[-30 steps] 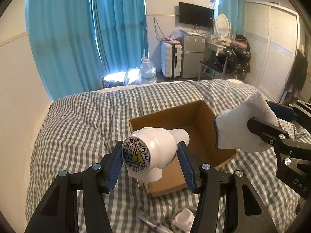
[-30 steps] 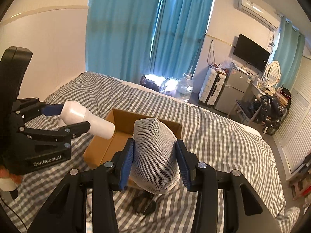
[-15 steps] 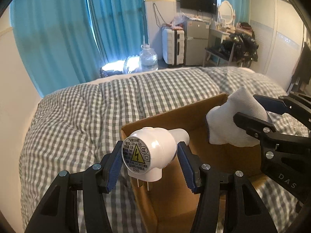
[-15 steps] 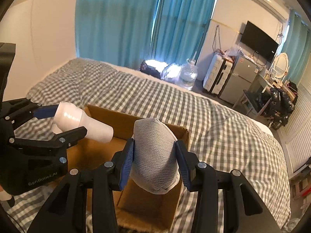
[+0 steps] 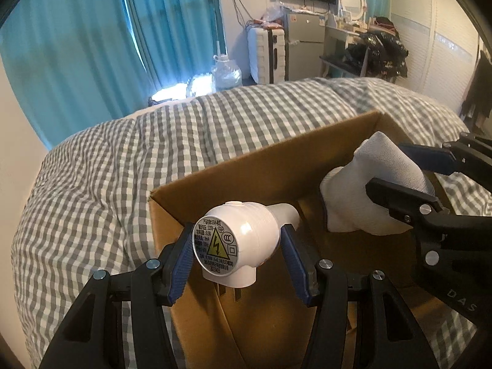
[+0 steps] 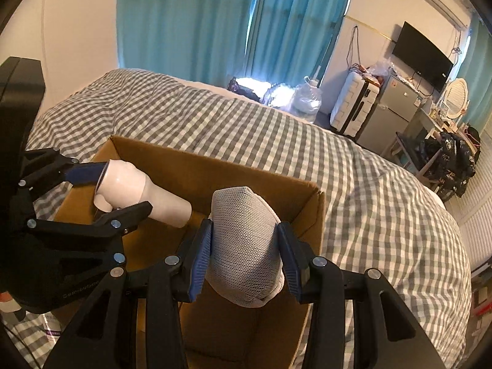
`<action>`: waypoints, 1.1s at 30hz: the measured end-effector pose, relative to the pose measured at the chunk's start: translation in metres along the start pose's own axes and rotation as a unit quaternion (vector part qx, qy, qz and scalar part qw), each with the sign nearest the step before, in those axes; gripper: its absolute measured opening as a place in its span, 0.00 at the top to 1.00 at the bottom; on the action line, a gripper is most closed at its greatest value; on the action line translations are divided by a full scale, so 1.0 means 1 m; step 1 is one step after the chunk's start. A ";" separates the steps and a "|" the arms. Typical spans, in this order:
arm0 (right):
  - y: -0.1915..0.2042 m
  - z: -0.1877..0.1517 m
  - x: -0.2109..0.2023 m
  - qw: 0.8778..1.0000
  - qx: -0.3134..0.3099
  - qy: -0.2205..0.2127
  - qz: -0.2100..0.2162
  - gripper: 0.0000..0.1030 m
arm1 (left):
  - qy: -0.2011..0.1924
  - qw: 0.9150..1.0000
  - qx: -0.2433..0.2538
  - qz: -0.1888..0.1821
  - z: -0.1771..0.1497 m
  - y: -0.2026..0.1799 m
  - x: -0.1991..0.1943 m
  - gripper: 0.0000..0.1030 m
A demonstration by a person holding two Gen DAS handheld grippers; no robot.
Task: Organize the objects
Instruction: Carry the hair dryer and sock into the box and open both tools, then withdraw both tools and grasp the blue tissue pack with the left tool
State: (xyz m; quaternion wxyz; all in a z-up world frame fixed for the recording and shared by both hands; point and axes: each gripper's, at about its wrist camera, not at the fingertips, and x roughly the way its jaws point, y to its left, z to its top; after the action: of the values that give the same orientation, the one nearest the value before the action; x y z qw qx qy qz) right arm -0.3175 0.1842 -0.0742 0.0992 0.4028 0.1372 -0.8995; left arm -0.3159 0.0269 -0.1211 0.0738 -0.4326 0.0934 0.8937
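Holding both items over the open cardboard box (image 5: 264, 166) on the checked bed (image 5: 92, 184), you are at the drop-in step. Your left gripper (image 5: 236, 252) is clamped on the white plug-in night light (image 5: 243, 240), just inside the box's near left corner, prongs pointing down. Your right gripper (image 6: 244, 255) is closed on the white mesh pouch (image 6: 243, 246), hanging above the box near its right wall. By my reading, the next move calls for lowering each a little and releasing. The two tools sit close together over the opening, so stagger the releases to keep them from knocking. The box's far wall stands high ahead of you. A water jug (image 6: 307, 101) and suitcase (image 6: 353, 107) stand well apart beyond the bed.
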 end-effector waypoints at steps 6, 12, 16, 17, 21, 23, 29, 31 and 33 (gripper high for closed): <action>-0.001 -0.003 -0.011 1.000 0.011 -0.008 0.005 0.48 | -0.018 1.000 0.000 -0.006 -0.001 -0.001 -0.012 0.26; -0.006 0.001 -0.064 0.998 0.028 -0.048 -0.008 0.31 | -0.033 0.999 -0.005 -0.001 -0.002 -0.002 -0.046 0.10; -0.011 0.005 -0.103 0.997 0.034 -0.071 -0.021 0.18 | -0.042 0.999 -0.019 0.004 -0.001 0.001 -0.080 0.09; -0.011 0.005 -0.113 0.996 0.037 -0.076 -0.021 0.17 | -0.047 0.999 -0.022 0.005 0.000 0.002 -0.092 0.09; -0.012 0.005 -0.160 0.994 0.050 -0.096 -0.027 0.13 | -0.079 0.996 -0.032 0.013 -0.001 0.002 -0.147 0.04; -0.011 0.004 -0.188 0.992 0.054 -0.108 -0.031 0.12 | -0.090 0.995 -0.036 0.015 -0.001 0.003 -0.172 0.03; -0.004 -0.008 -0.262 0.988 0.055 -0.139 -0.045 0.09 | -0.113 0.992 -0.053 0.028 -0.016 0.009 -0.235 0.00; 0.002 -0.016 -0.282 0.986 0.054 -0.147 -0.050 0.08 | -0.116 0.991 -0.051 0.037 -0.022 0.008 -0.249 0.00; 0.007 -0.025 -0.298 0.986 0.052 -0.152 -0.053 0.08 | -0.121 0.991 -0.049 0.043 -0.035 0.009 -0.261 0.00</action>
State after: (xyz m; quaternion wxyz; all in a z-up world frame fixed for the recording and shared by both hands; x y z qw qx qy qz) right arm -0.1033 0.2060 0.1328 0.0499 0.2578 0.0948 -0.9603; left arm -0.1307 -0.0033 0.0641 0.0251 -0.3203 0.0582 0.9452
